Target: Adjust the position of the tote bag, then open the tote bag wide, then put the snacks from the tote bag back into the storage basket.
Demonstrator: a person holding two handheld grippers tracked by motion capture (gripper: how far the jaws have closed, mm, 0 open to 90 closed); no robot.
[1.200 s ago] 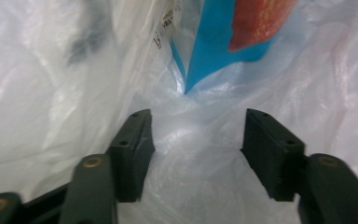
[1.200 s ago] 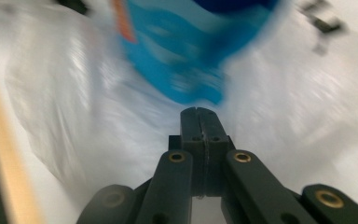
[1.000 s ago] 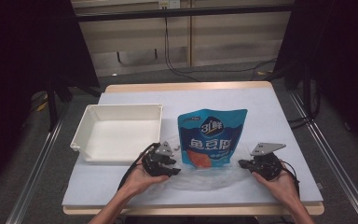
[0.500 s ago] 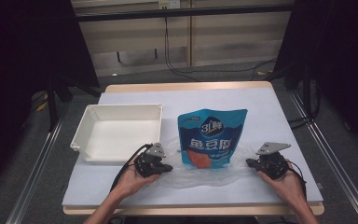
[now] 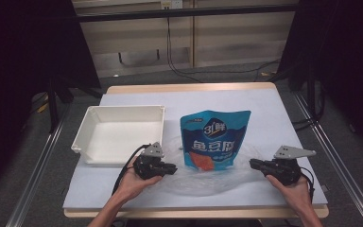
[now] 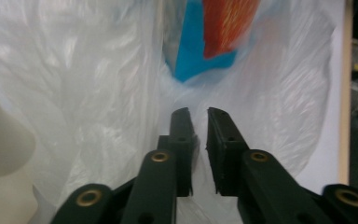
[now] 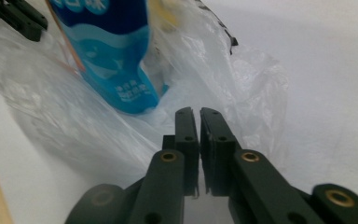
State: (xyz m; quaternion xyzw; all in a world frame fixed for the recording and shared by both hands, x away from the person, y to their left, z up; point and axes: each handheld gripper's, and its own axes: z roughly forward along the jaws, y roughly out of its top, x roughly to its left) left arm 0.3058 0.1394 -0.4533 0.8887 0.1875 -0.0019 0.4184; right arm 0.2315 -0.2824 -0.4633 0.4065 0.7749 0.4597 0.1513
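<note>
Two grippers rest on my table: the left gripper (image 5: 169, 169) just beside the tray (image 5: 118, 135), the right gripper (image 5: 255, 164) past the pouch (image 5: 214, 140). From above I see the white tray holds nothing. My left gripper view adds that its jaws stand a narrow gap apart over the clear bag (image 6: 98, 84); my right gripper view has its jaws nearly pressed together at the film's edge. The blue pouch, orange-patched, stands between both tips, its base in the bag.

The left gripper (image 6: 196, 116), jaws slightly apart, seemingly pinches clear plastic bag (image 6: 98, 84) below a blue pouch (image 6: 191, 51).
</note>
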